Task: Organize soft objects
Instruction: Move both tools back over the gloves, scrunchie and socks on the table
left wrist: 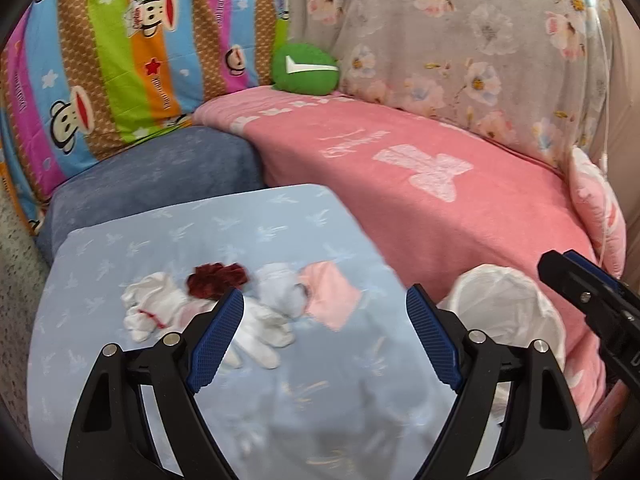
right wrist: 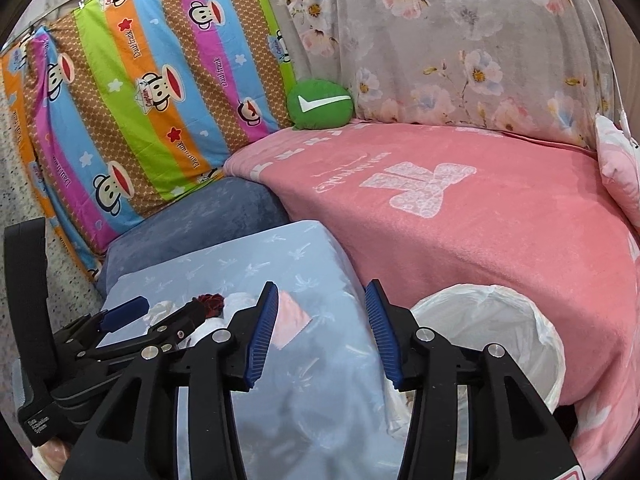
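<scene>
Several soft items lie in a row on a light blue cushion [left wrist: 240,224]: a white glove with red stitching [left wrist: 150,306], a dark red scrunchie [left wrist: 216,278], a white glove [left wrist: 262,334], a pale bundled cloth [left wrist: 280,288] and a pink cloth [left wrist: 334,294]. My left gripper [left wrist: 325,340] hovers open just above and in front of them, nothing between its blue pads. My right gripper [right wrist: 322,334] is open too, over the blue cushion [right wrist: 280,248] beside the pink cloth [right wrist: 292,318]. The left gripper [right wrist: 158,312] shows at the lower left of the right wrist view.
A bin lined with a white plastic bag [left wrist: 506,308] stands right of the cushion, against a pink blanket [left wrist: 440,200]. Behind are a dark blue cushion [left wrist: 160,184], a green round pillow [left wrist: 306,68], a striped monkey-print sheet [left wrist: 120,52] and a floral sheet [left wrist: 460,40].
</scene>
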`<state>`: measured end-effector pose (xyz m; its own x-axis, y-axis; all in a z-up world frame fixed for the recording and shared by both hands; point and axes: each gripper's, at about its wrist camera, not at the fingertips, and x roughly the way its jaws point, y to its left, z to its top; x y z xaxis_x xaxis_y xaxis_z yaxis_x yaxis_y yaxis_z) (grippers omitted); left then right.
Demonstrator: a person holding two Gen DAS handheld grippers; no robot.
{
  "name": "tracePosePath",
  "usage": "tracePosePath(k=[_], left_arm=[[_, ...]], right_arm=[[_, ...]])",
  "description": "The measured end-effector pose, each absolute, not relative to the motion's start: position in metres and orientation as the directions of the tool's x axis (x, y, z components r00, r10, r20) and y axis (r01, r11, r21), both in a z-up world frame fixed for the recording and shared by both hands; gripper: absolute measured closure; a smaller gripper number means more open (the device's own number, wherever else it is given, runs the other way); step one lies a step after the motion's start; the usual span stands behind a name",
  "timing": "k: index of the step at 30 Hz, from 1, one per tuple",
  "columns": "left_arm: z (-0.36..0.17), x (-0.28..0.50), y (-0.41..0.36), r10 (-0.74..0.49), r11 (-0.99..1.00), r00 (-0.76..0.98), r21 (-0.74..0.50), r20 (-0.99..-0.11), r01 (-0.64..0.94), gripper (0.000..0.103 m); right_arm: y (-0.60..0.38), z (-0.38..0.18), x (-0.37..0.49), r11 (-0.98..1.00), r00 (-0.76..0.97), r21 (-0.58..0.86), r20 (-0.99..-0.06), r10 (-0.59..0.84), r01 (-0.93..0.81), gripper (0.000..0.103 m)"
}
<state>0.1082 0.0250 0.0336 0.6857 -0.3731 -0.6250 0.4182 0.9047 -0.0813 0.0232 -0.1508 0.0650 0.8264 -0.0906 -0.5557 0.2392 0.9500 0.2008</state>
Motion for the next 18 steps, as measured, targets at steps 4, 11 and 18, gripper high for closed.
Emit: tracePosePath(k=[4, 11, 18], left_arm=[[0.022, 0.117, 0.048, -0.323, 0.925, 0.684, -0.066, -0.654, 0.373, 0.023], [0.008, 0.124, 0.079, -0.247, 0.955, 0.688, -0.052, -0.683, 0.291, 0.023], [0.002, 0.127, 0.096, -0.207, 0.964, 0.694, -0.025, -0.689, 0.263, 0.023]], right_arm=[[-0.127, 0.060, 0.031, 0.954, 0.821, 0.209, -0.567, -0.063, 0.217, 0.057], [-0.101, 0.049, 0.040, 0.960, 0.799, 0.210, -0.600, -0.024, 0.186, 0.057], [-0.095, 0.045, 0.042, 0.961, 0.789, 0.203, -0.613, -0.026, 0.189, 0.057]])
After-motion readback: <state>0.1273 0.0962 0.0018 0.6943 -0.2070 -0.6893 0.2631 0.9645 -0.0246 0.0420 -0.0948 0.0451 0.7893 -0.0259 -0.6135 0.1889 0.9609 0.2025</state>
